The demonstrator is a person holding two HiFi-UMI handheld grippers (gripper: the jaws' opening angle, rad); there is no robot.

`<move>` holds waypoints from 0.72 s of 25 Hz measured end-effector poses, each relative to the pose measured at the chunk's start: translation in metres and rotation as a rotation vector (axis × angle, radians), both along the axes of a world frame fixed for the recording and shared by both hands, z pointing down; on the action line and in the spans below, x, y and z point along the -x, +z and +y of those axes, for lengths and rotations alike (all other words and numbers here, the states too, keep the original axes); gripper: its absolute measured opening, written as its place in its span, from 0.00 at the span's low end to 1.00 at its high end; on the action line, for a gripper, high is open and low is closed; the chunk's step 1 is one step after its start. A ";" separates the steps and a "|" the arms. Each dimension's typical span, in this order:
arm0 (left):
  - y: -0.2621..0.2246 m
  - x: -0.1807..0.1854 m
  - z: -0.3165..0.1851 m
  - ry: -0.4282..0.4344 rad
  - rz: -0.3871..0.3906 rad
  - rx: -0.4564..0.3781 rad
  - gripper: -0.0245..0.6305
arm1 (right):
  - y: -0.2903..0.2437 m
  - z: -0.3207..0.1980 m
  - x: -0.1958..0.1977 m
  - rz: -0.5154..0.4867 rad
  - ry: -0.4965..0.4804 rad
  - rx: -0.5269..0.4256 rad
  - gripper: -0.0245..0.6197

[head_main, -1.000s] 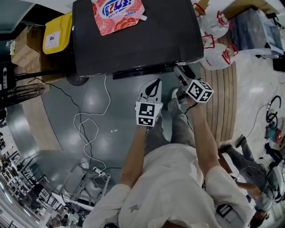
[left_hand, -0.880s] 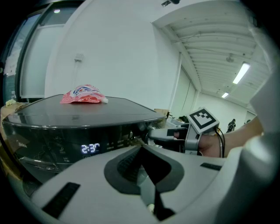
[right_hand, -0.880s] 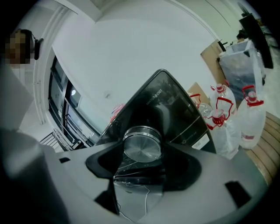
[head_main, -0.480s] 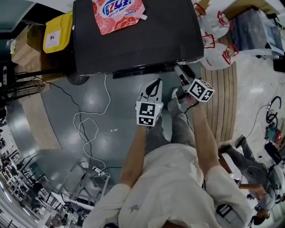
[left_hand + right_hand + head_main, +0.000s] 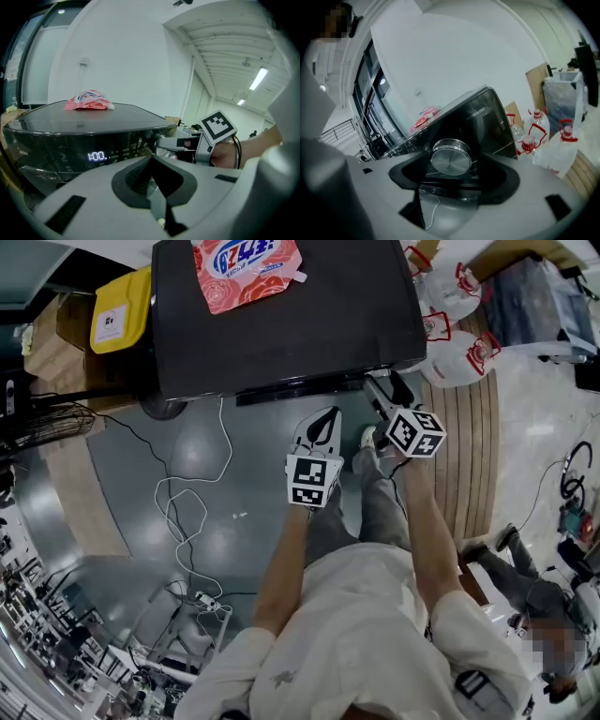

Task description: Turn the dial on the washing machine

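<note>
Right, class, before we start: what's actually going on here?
A person stands at a black washing machine with a claw tool in each hand. The right claw is at its round silver metal dial. Its jaws have just been opening and now stand wide, with the dial between them but not gripped. The left claw hangs shut and empty beside it. The lit display reads 1:00, and a pink printed pouch lies on the machine's top.

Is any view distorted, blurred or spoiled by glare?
Head view: sharp, edges bent by the wide lens, soft glare on the floor. Left gripper view: strong fisheye, dark corners, display readable. Right gripper view: fisheye too, dial sharp, with highlights on its metal face.
</note>
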State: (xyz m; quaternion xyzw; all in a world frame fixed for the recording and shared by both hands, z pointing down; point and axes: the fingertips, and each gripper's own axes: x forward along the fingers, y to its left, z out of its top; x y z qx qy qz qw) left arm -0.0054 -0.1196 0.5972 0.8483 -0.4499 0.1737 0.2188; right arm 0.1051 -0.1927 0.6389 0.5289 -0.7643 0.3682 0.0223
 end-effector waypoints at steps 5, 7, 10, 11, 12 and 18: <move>0.001 0.000 0.002 -0.006 -0.003 0.007 0.06 | -0.004 0.001 0.003 0.204 -0.049 -0.052 0.55; 0.000 0.001 0.002 -0.011 -0.003 0.006 0.06 | -0.003 0.001 0.004 0.294 -0.067 -0.061 0.55; 0.000 0.002 0.003 -0.008 -0.007 0.004 0.06 | 0.001 0.002 0.003 0.424 -0.066 -0.060 0.54; 0.001 0.002 0.004 -0.008 -0.008 0.005 0.06 | 0.002 0.002 0.002 0.459 -0.064 -0.060 0.54; 0.002 0.002 0.004 -0.010 -0.008 0.005 0.06 | 0.003 0.002 0.002 0.491 -0.065 -0.062 0.54; 0.002 0.004 0.006 -0.016 -0.011 0.009 0.06 | 0.006 0.000 0.008 0.589 -0.094 -0.076 0.52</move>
